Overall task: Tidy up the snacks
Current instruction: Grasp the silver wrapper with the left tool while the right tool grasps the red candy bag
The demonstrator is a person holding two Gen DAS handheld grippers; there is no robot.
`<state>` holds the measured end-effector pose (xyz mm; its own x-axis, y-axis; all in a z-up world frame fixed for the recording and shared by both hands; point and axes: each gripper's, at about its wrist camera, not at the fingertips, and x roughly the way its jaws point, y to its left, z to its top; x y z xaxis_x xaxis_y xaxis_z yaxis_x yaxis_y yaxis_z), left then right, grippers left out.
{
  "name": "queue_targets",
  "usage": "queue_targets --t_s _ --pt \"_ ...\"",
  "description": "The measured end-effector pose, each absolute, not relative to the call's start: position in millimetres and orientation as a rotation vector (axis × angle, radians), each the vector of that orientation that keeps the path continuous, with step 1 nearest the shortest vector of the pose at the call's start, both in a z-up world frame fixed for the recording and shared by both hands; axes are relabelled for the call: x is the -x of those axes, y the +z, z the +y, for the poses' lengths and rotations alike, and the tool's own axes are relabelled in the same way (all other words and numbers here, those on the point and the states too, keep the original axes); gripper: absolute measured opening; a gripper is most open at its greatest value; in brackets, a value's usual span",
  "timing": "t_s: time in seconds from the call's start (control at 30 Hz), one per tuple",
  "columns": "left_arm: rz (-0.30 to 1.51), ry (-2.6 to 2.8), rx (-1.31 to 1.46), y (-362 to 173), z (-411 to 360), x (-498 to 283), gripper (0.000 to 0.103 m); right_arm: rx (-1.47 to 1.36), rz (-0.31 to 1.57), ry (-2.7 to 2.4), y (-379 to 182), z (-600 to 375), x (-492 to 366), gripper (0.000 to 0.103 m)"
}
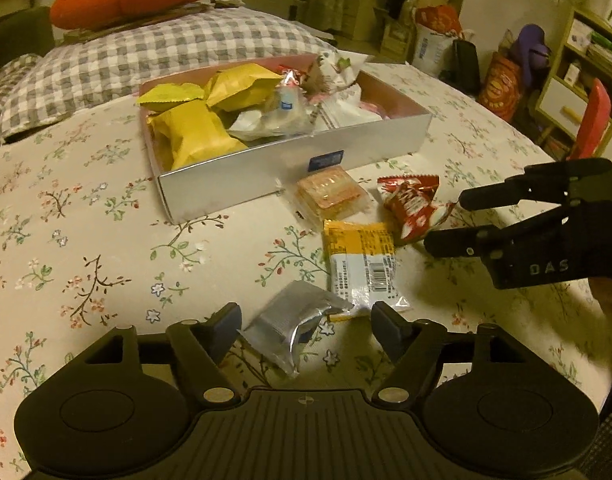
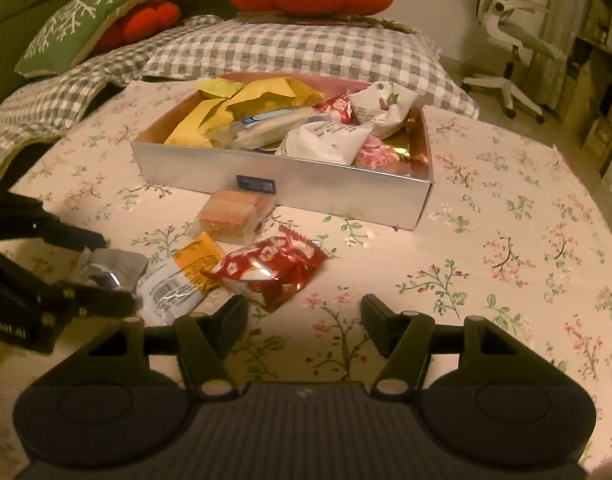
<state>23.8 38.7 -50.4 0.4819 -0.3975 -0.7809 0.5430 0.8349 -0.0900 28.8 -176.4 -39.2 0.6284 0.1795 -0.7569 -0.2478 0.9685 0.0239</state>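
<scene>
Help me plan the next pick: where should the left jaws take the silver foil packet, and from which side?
Grip the silver foil packet across its puffed middle, coming down from above. It lies flat on the floral cloth, already between the open left gripper jaws, its far end touching the yellow-and-white packet.

box (image 1: 290, 160): matt card, perhaps | red packet (image 2: 272, 270): glossy foil | bedsheet (image 1: 86, 264): cloth

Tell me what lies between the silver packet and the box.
In the left wrist view, the yellow-and-white packet and the clear-wrapped biscuit lie between silver packet and box.
</scene>
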Motion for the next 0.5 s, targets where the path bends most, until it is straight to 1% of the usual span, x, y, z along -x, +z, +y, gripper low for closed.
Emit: queue_targets --t_s 0.07,0.23,0.3,0.33,0.4,0.5 --pt "0.901 -0.577 -0.196 -51 37 -23 0.072 0.059 0.861 0.281 -38 -176 -28 0.066" --pt "0.901 -0.553 -0.227 -52 34 -23 0.064 0.036 0.854 0.351 -36 -168 -28 0.068" --pt "0.898 -0.539 -0.230 -52 35 -24 0.054 0.019 0.860 0.352 -37 -167 -32 0.068" --pt "0.897 -0.532 -0.227 -51 36 -24 0.052 0.010 0.862 0.348 -37 -167 -34 0.068" --pt "0.894 -0.518 -0.219 -51 38 -26 0.042 -0.007 0.865 0.341 -38 -168 -38 0.068" --pt "0.893 -0.496 -0.204 -50 42 -29 0.033 -0.036 0.869 0.336 -40 -170 -42 0.066"
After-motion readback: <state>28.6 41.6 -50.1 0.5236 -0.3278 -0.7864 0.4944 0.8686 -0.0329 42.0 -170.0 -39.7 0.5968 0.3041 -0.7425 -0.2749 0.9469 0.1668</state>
